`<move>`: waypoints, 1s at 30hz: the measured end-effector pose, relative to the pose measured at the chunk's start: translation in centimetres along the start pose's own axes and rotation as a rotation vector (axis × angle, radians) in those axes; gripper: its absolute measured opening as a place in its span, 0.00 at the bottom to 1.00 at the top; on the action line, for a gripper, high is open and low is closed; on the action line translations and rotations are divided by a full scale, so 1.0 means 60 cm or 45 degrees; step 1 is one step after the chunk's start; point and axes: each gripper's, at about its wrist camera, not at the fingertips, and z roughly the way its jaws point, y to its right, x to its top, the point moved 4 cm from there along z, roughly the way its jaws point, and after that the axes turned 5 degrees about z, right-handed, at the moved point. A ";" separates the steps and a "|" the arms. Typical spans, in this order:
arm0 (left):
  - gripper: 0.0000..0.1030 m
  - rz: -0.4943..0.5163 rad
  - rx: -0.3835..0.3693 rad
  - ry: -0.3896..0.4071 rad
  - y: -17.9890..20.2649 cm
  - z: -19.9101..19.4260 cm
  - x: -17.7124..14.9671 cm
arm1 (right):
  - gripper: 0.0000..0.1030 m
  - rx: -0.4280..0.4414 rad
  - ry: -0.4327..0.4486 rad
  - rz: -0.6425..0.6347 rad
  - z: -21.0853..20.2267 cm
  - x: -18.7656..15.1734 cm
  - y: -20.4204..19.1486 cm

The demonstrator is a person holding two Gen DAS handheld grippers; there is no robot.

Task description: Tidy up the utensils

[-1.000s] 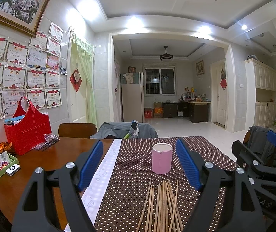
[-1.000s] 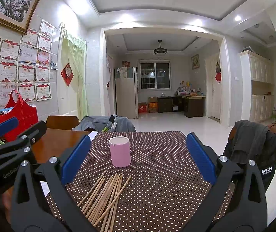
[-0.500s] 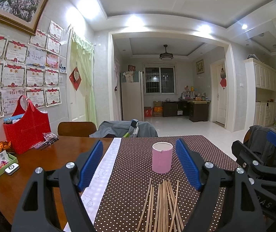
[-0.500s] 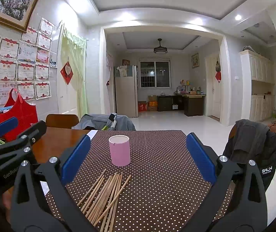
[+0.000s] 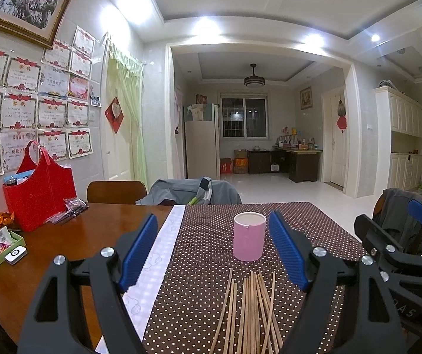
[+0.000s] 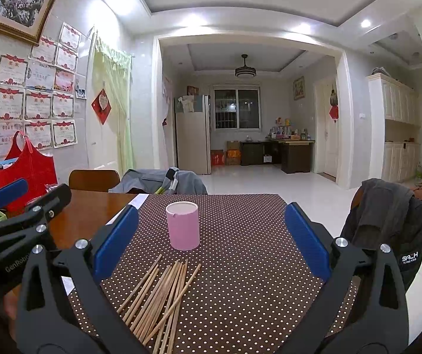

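Now one pink cup (image 5: 249, 237) is seen upright on the dotted tablecloth (image 5: 314, 224), a loose bundle of wooden chopsticks (image 5: 249, 309) laid just before it, uncounted. Left gripper (image 5: 212, 249) and right gripper (image 6: 211, 242) are both held wide, empty. One red bag (image 5: 38, 196) is parked well left on the table (image 5: 98, 224).

The left gripper (image 5: 213, 247) hangs wide apart over a loose bundle of thin wooden chopsticks (image 5: 249, 309) on the brown polka-dot tablecloth (image 5: 199, 289), an upright pink cylindrical cup (image 5: 249, 236) just beyond.
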 end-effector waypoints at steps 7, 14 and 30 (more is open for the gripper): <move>0.74 0.003 -0.019 -0.043 -0.003 0.025 -0.008 | 0.94 -0.004 -0.043 -0.006 0.020 -0.004 -0.005; 0.74 -0.013 -0.195 -0.243 -0.009 0.101 -0.033 | 0.94 0.075 -0.313 0.044 0.094 -0.042 -0.002; 0.74 0.077 -0.386 -0.926 -0.016 0.282 -0.200 | 0.94 0.077 -0.898 0.139 0.242 -0.185 0.027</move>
